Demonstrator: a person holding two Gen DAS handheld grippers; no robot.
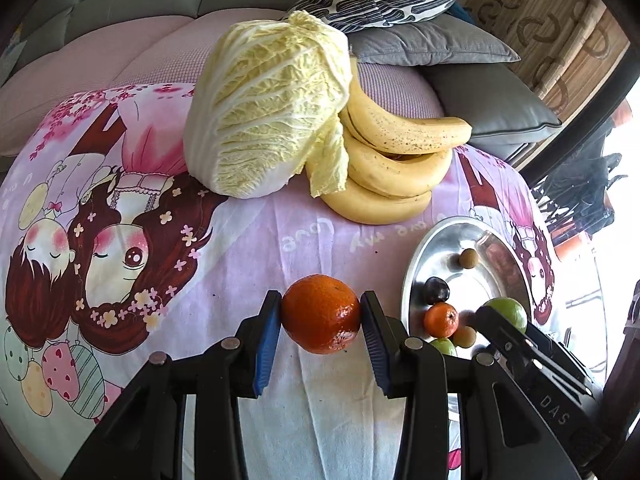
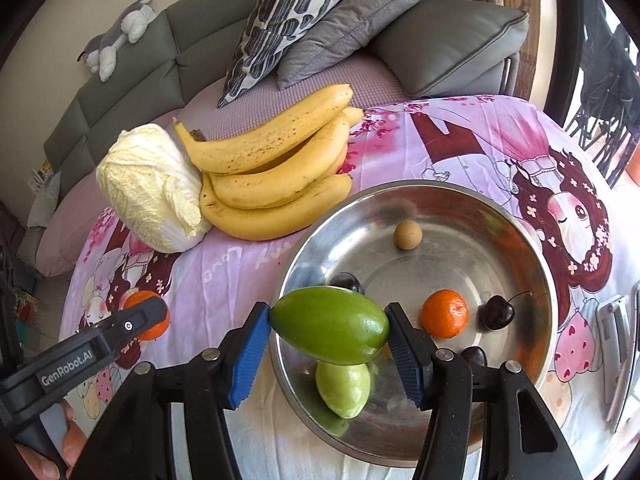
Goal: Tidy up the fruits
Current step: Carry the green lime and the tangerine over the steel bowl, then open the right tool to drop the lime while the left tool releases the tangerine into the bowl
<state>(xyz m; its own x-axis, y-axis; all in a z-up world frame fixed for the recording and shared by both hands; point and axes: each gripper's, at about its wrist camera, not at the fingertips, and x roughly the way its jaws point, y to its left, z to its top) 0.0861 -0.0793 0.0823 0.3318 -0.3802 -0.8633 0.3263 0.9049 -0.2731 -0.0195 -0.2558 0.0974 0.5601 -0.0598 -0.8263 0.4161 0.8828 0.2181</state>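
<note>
Left gripper (image 1: 321, 317) clamped on an orange (image 1: 321, 313), blue pads tight on its two sides, fruit lifted clear of the printed cloth (image 1: 248, 240). Right gripper (image 2: 328, 330) clamped on a green fruit (image 2: 330, 325), held lengthwise between the pads, hanging over the steel bowl (image 2: 516, 216) near its 7 o'clock rim.

In the bowl, right wrist view: second green fruit (image 2: 344, 388) directly under the held one; small orange (image 2: 445, 313) at 3 o'clock of it; cherry (image 2: 496, 312) beyond that; tan round fruit (image 2: 407, 234) toward 12; a dark fruit (image 2: 346, 282) partly hidden behind the held one. Outside the bowl: bananas (image 2: 276, 168) at 11 o'clock, cabbage (image 2: 152, 188) touching them at their 9.

Step in hand, as I judge it: both fruits going into the bowl.

- Right first. Shift it toward the bare centre before letting go, so it does not land on the green fruit below.
- Lower close to the steel before parting the jaws; round fruit rolls on a curved floor.
- Left orange is just beside the bowl at 9 o'clock. Bring it in once the right gripper is out, to avoid a clash over the rim.
- Keep the squeeze light on the orange; its peel looks soft.
</note>
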